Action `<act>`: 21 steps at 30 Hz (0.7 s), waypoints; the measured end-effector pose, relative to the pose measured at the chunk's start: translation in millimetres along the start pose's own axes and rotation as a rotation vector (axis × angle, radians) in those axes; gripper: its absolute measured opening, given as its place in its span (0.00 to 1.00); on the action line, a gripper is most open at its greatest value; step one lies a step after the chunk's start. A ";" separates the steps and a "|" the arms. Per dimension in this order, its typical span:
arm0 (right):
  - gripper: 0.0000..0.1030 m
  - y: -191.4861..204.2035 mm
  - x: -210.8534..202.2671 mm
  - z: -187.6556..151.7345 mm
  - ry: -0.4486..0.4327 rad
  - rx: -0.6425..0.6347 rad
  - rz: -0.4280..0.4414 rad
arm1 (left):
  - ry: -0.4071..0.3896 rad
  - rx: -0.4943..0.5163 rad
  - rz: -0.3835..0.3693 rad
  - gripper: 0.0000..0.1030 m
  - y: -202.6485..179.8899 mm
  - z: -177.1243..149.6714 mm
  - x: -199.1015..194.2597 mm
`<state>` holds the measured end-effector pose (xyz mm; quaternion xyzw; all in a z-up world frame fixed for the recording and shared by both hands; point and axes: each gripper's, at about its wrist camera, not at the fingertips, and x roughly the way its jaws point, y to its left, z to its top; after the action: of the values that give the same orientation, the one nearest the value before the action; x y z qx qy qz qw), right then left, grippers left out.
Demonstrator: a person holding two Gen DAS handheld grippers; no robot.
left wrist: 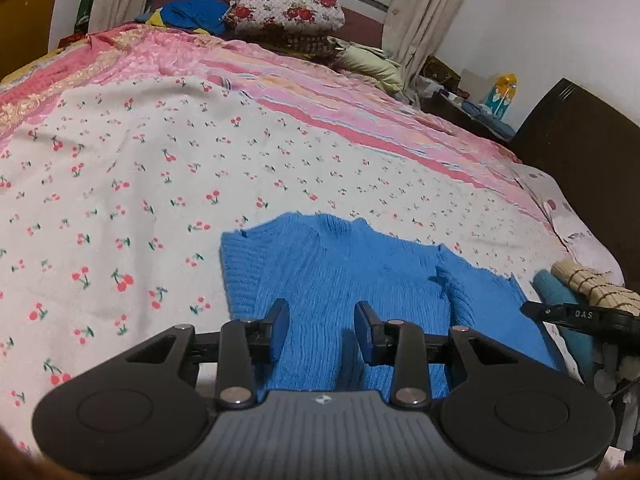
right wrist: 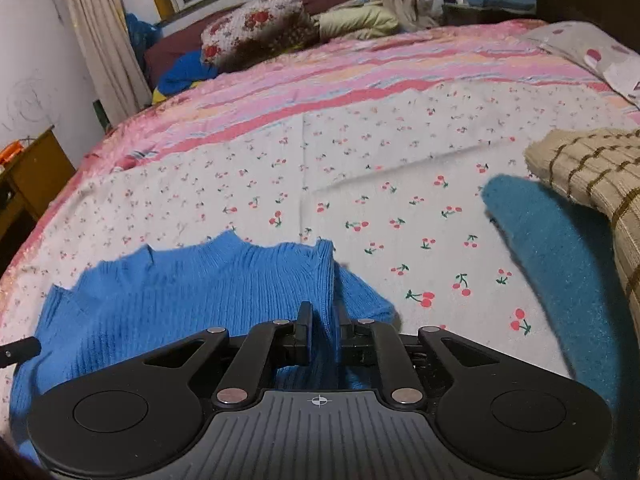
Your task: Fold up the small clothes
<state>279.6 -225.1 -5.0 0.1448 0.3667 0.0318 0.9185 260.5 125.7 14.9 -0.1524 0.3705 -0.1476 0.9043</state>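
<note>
A small bright blue knit sweater (left wrist: pixel 340 276) lies on the cherry-print sheet (left wrist: pixel 120 200) at the near edge of the bed. My left gripper (left wrist: pixel 322 334) is open, its blue pads hovering over the sweater's lower middle with nothing between them. My right gripper (right wrist: pixel 325 334) is shut on a raised fold of the blue sweater (right wrist: pixel 180 300) at its right side, where the sleeve is folded inward. The right gripper's tip also shows at the right edge of the left wrist view (left wrist: pixel 576 314).
A teal garment (right wrist: pixel 560 264) and a beige striped knit (right wrist: pixel 592 168) lie stacked to the right of the sweater. A pink striped blanket (left wrist: pixel 320 80), floral folded bedding (left wrist: pixel 288 10) and a dark headboard (left wrist: pixel 580 136) lie beyond. A wooden cabinet (right wrist: pixel 28 176) stands left of the bed.
</note>
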 end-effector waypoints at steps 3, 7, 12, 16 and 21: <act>0.12 0.6 -2.9 0.3 -0.001 -0.015 0.007 | -0.019 0.024 0.034 0.39 -2.4 8.1 3.1; 0.12 1.6 -3.3 -0.6 0.005 -0.017 0.007 | -0.003 0.066 0.115 0.40 -5.6 11.6 16.1; 0.12 1.6 -1.9 -2.6 0.008 -0.016 0.009 | 0.006 0.143 0.167 0.40 -21.5 2.8 20.3; 0.12 1.9 -0.9 -2.0 0.013 -0.017 0.016 | 0.032 0.211 0.206 0.41 -32.4 1.9 28.5; 0.12 -0.2 -3.3 -2.6 0.012 -0.003 0.027 | 0.014 0.131 0.202 0.39 -24.8 11.1 26.9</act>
<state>275.5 -225.2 -4.8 0.1480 0.3702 0.0456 0.9160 283.0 94.7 15.2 -0.0541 0.3796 -0.0807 0.9200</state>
